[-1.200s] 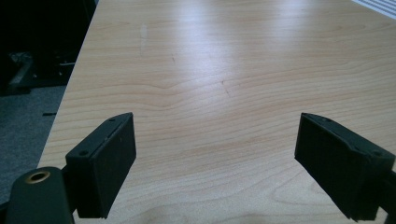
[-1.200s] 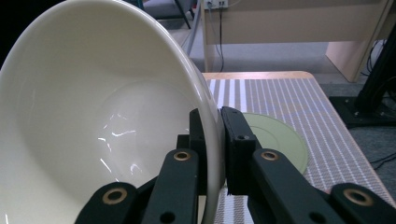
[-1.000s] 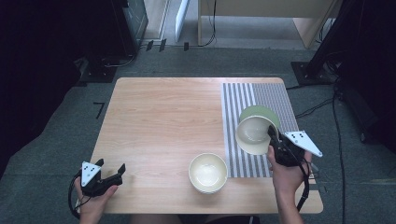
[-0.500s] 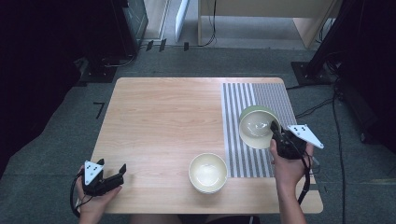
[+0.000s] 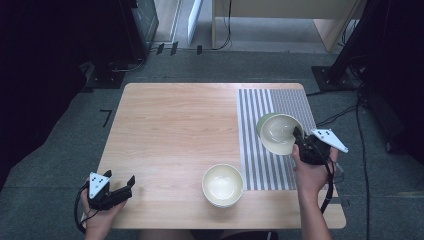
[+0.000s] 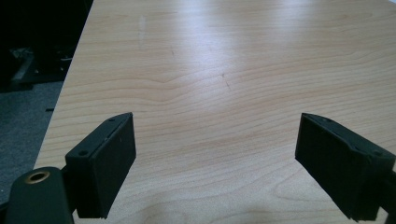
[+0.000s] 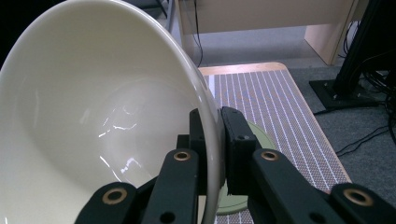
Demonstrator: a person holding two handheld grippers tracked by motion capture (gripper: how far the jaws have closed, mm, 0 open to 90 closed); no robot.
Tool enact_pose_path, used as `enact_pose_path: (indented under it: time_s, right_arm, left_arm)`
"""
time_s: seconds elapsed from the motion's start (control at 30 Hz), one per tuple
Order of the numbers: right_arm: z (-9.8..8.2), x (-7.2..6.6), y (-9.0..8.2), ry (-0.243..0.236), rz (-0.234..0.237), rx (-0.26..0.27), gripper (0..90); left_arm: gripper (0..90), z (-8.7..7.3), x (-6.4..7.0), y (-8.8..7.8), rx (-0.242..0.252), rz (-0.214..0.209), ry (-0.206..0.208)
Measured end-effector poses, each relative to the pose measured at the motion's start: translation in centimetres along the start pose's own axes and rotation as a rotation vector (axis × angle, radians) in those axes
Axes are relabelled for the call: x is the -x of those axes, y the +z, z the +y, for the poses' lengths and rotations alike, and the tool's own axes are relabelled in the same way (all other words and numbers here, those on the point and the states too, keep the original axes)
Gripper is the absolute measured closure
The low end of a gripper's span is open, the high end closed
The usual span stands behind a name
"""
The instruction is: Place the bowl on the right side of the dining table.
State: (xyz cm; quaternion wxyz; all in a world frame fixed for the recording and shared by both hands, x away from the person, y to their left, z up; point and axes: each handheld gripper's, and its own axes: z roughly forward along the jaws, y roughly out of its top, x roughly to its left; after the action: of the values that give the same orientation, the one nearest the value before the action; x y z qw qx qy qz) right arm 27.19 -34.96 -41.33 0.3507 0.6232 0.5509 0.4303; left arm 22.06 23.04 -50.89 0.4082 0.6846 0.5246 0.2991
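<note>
glossy cream bowl (image 7: 93,116) pinched, right gripper (image 7: 215,140)

the bowl (image 7: 93,116) is shiny and smooth, maybe glazed clay. the table (image 6: 224,70) is pale wood with a soft shine. the striped mat (image 7: 280,116) looks woven and bumpy, not shiny. the right gripper (image 7: 217,154) looks like dull black plastic with small brass-coloured rings.

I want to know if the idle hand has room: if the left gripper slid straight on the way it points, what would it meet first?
Probably nothing soon. The left gripper, jaws open, points across bare table. The cream bowl seems to lie right of that line, though depth is unclear.
</note>
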Motion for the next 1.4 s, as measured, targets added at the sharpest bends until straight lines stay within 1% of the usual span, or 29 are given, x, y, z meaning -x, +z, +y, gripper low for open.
enact_pose_path:
  time_s: [0.27,1.07,1.17,1.23,1.4]
  right_arm:
    - [0.2,0.3,1.3,0.002,-0.014,-0.024,84.6]
    - [0.6,1.4,4.5,0.035,-0.054,-0.086,84.6]
    - [0.6,1.5,5.0,0.039,-0.055,-0.094,84.6]
    - [0.6,1.6,5.3,0.044,-0.058,-0.101,84.6]
    - [0.7,1.8,6.1,0.059,-0.064,-0.120,84.6]
  left_arm:
    - [12.4,0.0,0.1,0.1,-0.004,-0.003,0.006]
    - [12.4,-0.1,0.2,0.2,-0.013,-0.008,0.013]
    - [12.4,-0.1,0.2,0.2,-0.013,-0.006,0.013]
    - [12.4,-0.1,0.2,0.2,-0.014,0.003,0.012]
    - [12.4,-0.1,0.2,0.2,-0.012,0.004,0.011]
